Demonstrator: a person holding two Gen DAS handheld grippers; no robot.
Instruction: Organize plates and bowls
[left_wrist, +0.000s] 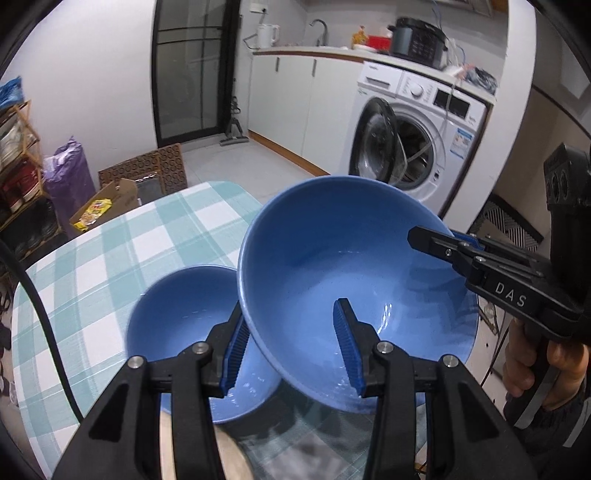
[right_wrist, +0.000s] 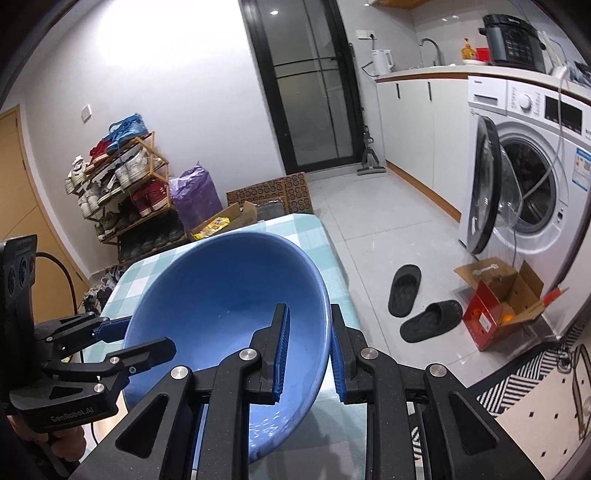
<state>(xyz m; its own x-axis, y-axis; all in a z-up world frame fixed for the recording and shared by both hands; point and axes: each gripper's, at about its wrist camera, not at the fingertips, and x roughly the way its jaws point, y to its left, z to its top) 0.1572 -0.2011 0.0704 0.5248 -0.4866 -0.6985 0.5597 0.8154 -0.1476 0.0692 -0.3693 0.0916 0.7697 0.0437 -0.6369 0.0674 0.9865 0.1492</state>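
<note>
A large blue bowl (left_wrist: 354, 266) is held up, tilted, above the table with the teal and white checked cloth (left_wrist: 110, 266), gripped from 2 sides at once. The left gripper (left_wrist: 291, 350) has its jaws partly closed across the bowl's near-left rim, 1 blue ribbed pad (left_wrist: 347, 343) inside the bowl and the other under the outer wall. The right gripper (right_wrist: 308, 350) is closed narrow on the bowl's right rim, 1 pad inside and 1 outside, pressing on the thin wall. In the left wrist view the right gripper reaches in from the right edge, its handle wrapped by a hand (left_wrist: 535, 369); in the right wrist view the left gripper comes in from the left.

A smaller blue bowl (left_wrist: 184, 332) sits upright on the cloth, to the left of and below the lifted one; the large bowl's outer wall overlaps its right rim in the left wrist view, and contact cannot be judged.

Beyond the table's far edge stands a washing machine (left_wrist: 417, 140) with its door swung open. 2 black slippers (right_wrist: 417, 306) lie on the floor in front of it, beside a red cardboard box (right_wrist: 495, 306). A shoe rack (right_wrist: 122, 184) stands against the far-left wall.
</note>
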